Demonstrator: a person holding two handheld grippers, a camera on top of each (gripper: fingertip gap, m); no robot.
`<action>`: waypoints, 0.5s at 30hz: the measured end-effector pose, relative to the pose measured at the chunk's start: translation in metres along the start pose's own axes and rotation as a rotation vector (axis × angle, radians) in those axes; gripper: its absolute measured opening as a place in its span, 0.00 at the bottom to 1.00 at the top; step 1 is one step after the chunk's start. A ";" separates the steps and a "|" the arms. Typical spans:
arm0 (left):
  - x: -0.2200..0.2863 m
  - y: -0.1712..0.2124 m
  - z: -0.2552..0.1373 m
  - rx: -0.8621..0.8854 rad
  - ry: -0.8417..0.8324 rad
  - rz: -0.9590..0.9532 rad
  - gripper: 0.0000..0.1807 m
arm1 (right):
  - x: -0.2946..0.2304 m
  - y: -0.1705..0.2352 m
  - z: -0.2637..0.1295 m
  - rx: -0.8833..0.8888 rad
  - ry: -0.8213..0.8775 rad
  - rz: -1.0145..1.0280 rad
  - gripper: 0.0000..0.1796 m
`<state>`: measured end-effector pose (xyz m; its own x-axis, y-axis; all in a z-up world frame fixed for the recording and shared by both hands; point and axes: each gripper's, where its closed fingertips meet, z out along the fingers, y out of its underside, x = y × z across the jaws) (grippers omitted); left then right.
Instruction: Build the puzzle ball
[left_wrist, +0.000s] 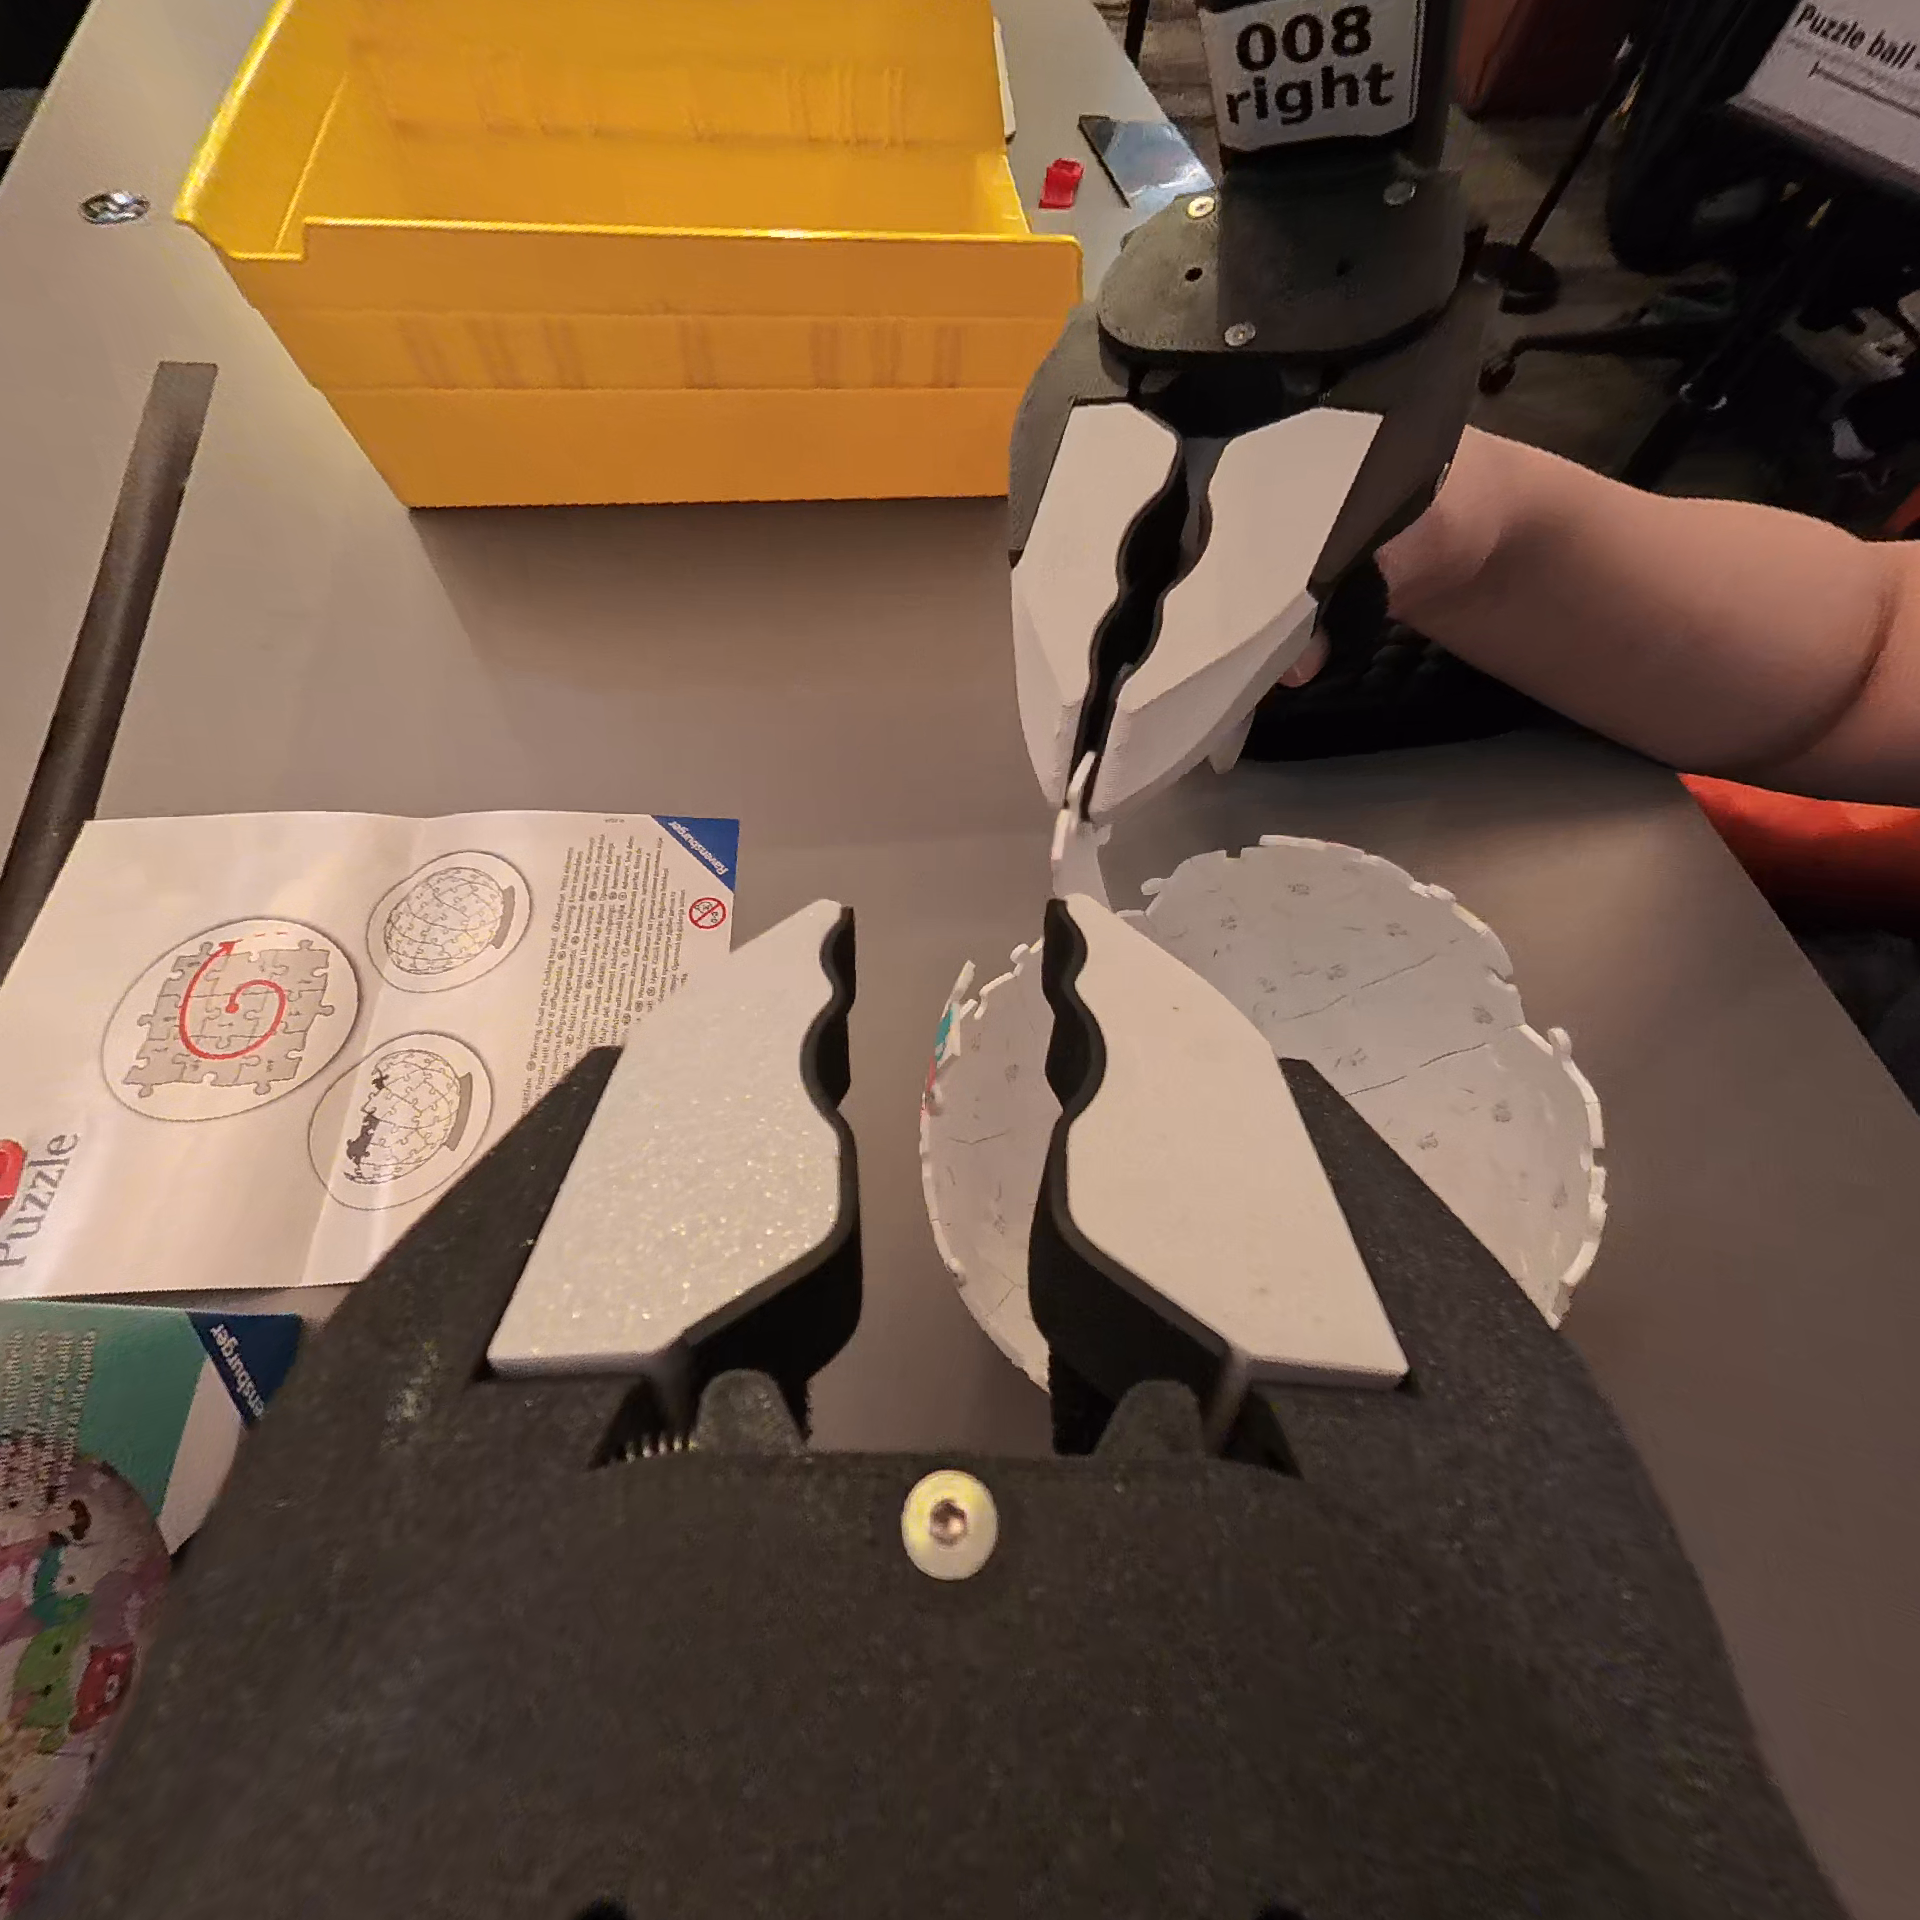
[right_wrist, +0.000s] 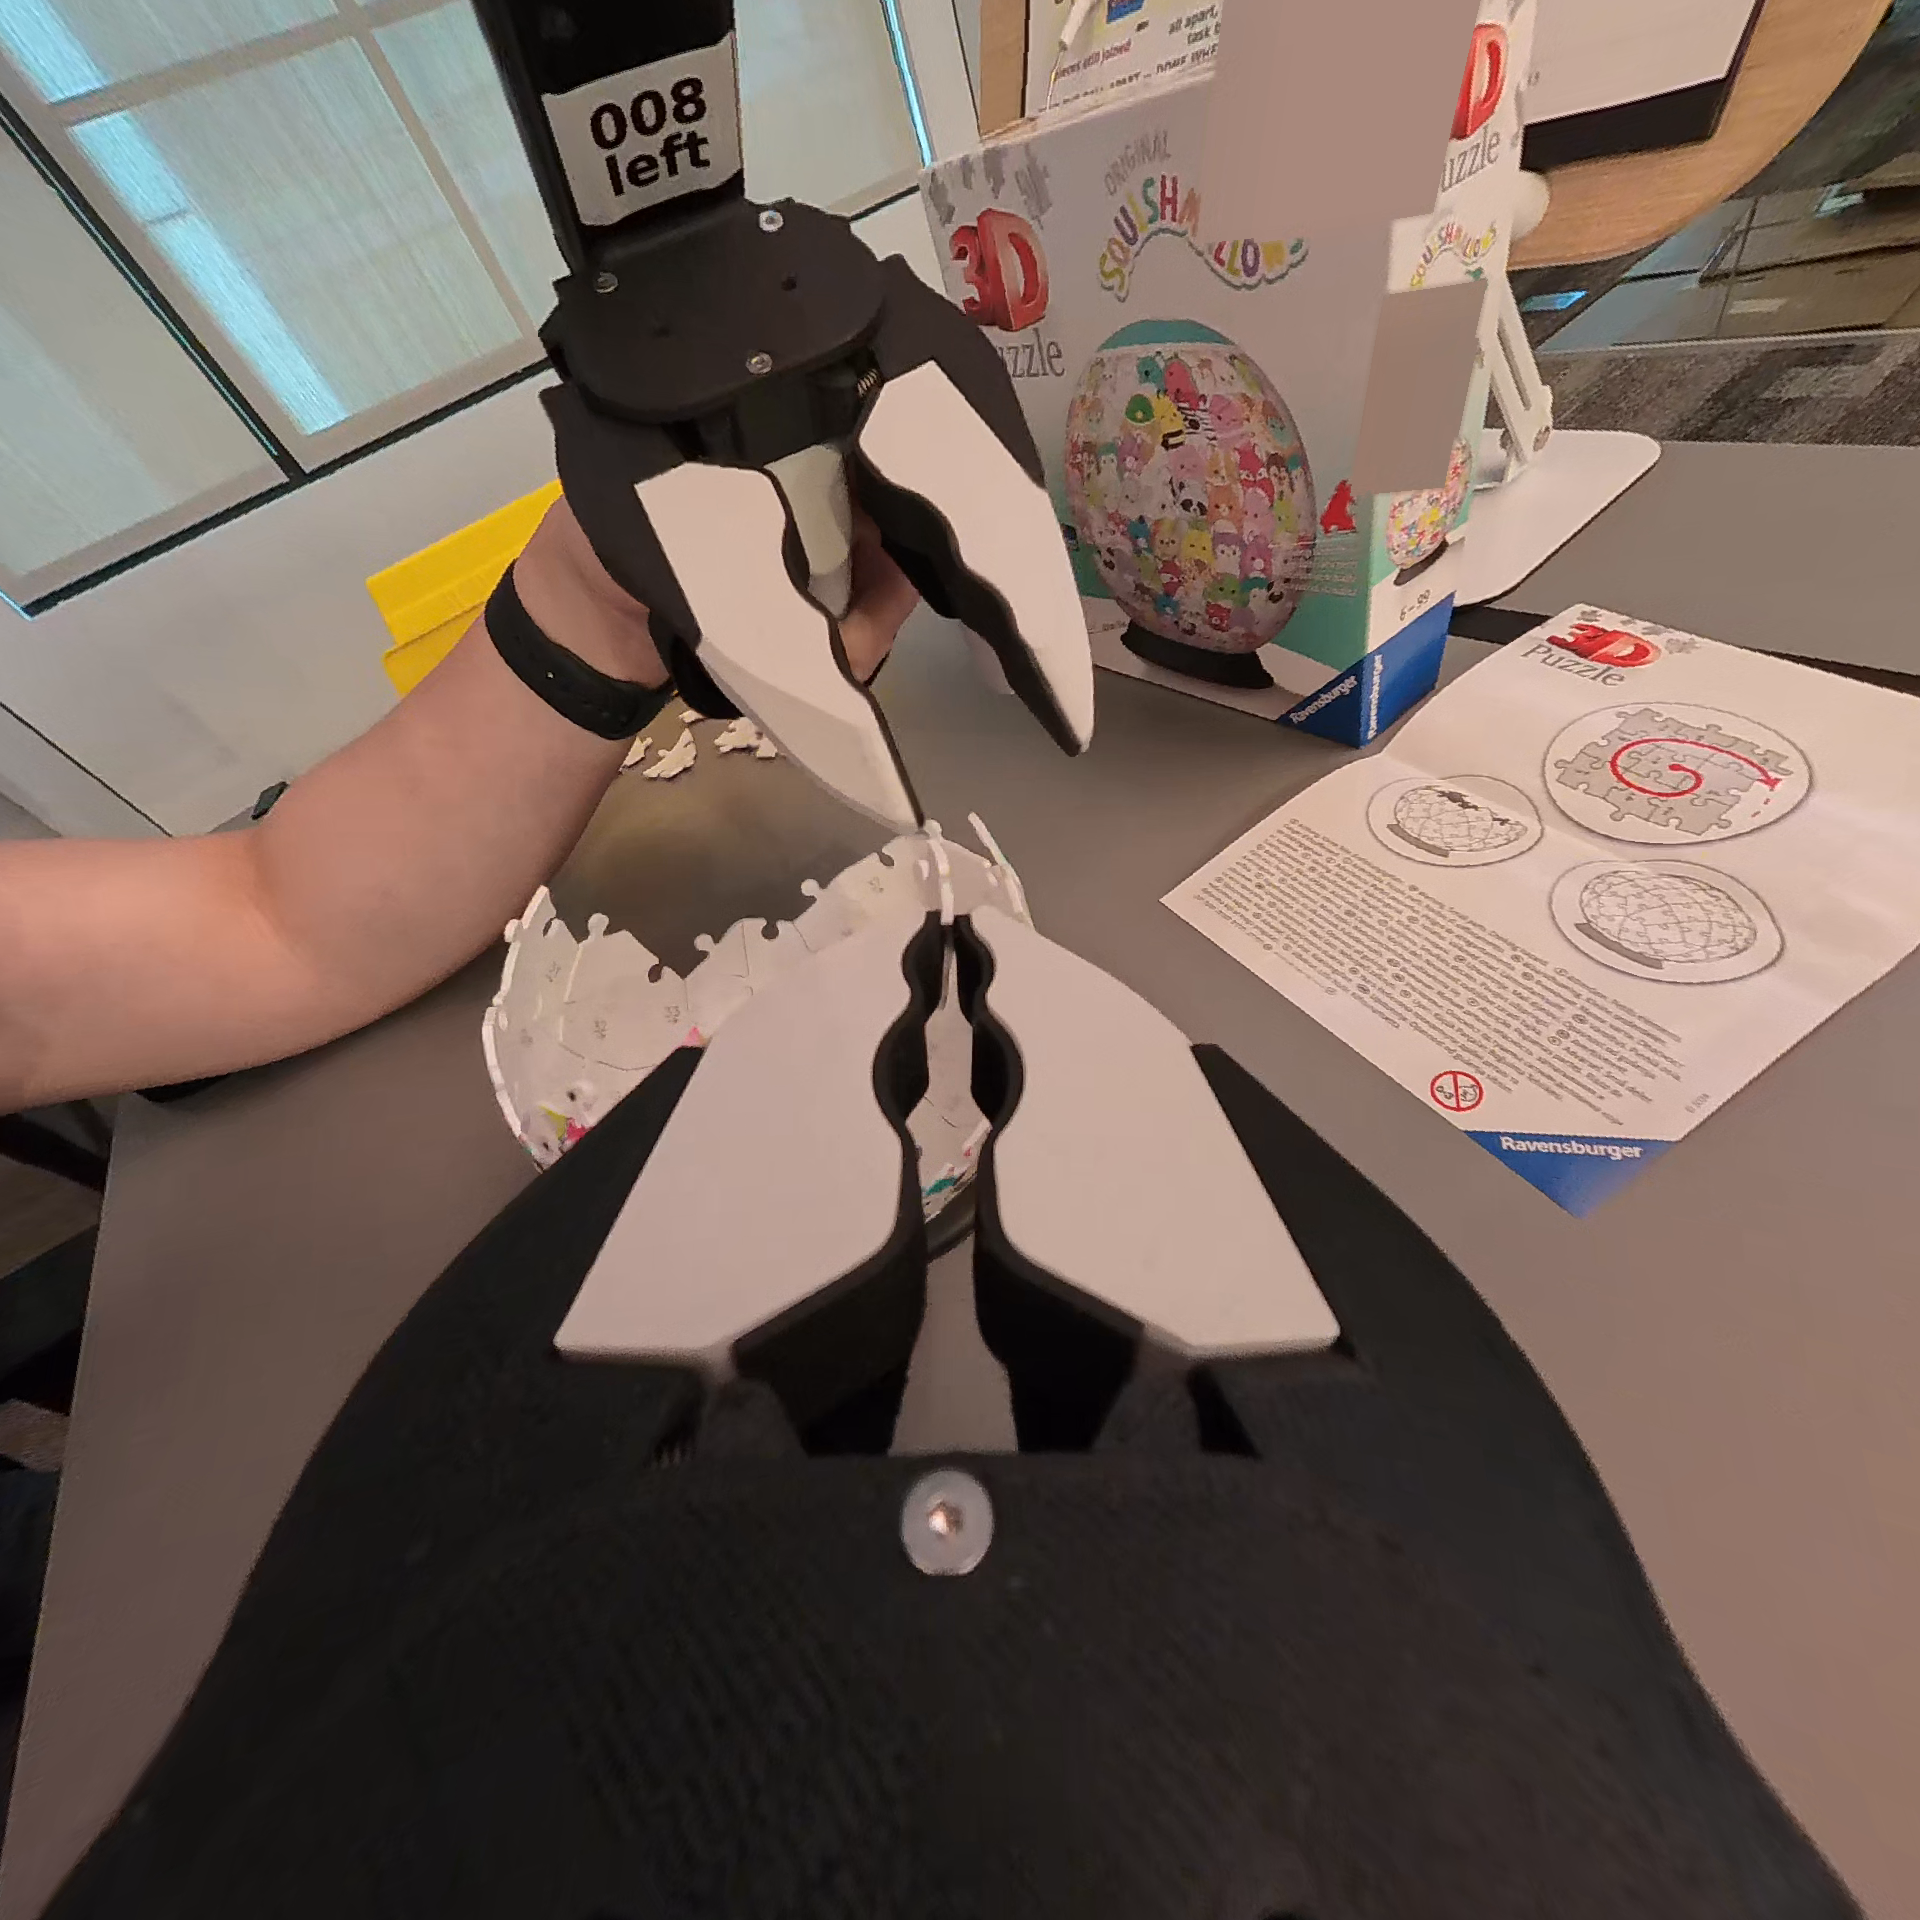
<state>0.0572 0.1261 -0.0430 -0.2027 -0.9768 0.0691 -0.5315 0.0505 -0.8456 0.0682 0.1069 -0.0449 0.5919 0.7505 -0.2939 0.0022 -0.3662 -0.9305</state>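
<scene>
The half-built puzzle ball (left_wrist: 1351, 997) is a white jagged-rimmed shell lying on the grey table, open side toward the left wrist view. It also shows in the right wrist view (right_wrist: 592, 997). My left gripper (left_wrist: 948, 920) is open and straddles the shell's near wall, its right finger inside the shell. From the right wrist view the left gripper (right_wrist: 987, 779) has one fingertip at the rim. My right gripper (right_wrist: 943, 925) is shut on a white puzzle piece (right_wrist: 940, 868) and holds it at the shell's rim. The left wrist view shows the right gripper (left_wrist: 1086, 795) and the piece (left_wrist: 1070, 842).
A yellow bin (left_wrist: 665, 343) stands at the back of the table. An instruction sheet (left_wrist: 312, 1039) lies left of the shell and the puzzle box (right_wrist: 1195, 468) stands behind it. Loose pieces (right_wrist: 696, 743) lie by the person's wrist. The table edge (left_wrist: 1766, 935) runs close on the right. Both grippers' tips are close together, under 4 cm apart.
</scene>
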 end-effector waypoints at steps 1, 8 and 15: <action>0.001 0.001 0.001 -0.005 0.001 0.001 0.19 | 0.000 0.000 0.000 -0.001 -0.001 -0.001 0.02; 0.004 0.003 0.004 -0.036 0.001 0.031 0.18 | 0.000 -0.001 0.000 0.004 0.002 -0.006 0.02; 0.006 0.002 0.004 -0.029 0.010 0.031 0.17 | -0.001 -0.004 -0.002 0.024 0.005 -0.015 0.02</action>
<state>0.0579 0.1196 -0.0461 -0.2274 -0.9726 0.0488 -0.5489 0.0866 -0.8314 0.0696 0.1067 -0.0402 0.5963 0.7527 -0.2792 -0.0086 -0.3417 -0.9398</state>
